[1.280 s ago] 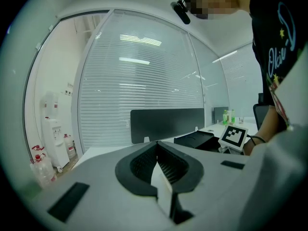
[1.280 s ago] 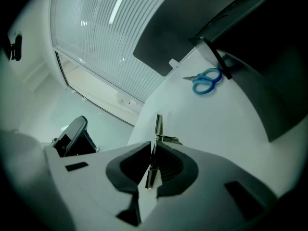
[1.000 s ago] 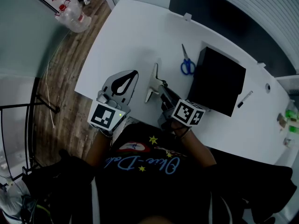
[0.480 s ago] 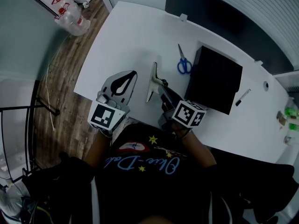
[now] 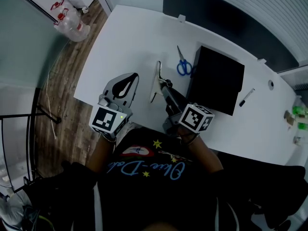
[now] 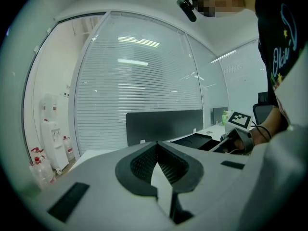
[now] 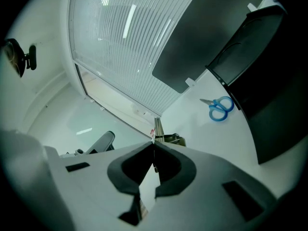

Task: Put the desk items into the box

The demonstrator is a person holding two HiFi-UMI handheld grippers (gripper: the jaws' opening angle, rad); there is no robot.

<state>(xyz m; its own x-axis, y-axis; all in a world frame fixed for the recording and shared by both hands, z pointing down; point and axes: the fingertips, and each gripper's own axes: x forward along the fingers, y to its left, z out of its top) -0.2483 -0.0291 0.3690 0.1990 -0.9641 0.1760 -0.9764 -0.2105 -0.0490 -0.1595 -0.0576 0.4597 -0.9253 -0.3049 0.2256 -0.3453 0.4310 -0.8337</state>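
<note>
The right claw (image 5: 165,85) is closed on a thin flat item (image 5: 156,78). It pinches the item at one edge, so the piece is turned on its narrow side just ahead of the jaws. What exactly the item is, I cannot tell. I judge this grip is chosen because a flat piece is hard to take from above, and by the edge it can be carried to the black box (image 5: 216,83), which stands near, to the right of this claw. The blue scissors (image 5: 183,67) lie ahead of the claw, beside the box's left wall. A marker (image 5: 247,97) lies beyond the box's right side. Both are not yet packed. The left claw (image 5: 134,76) is closed with nothing between its jaws and rests to the left of the item, probably to stay out of the path.

The white desk (image 5: 130,37) is plain and smooth. Beyond it stands a dark screen (image 5: 216,13). Left of the left claw there is a wooden floor (image 5: 62,71) with water bottles (image 5: 72,25)
</note>
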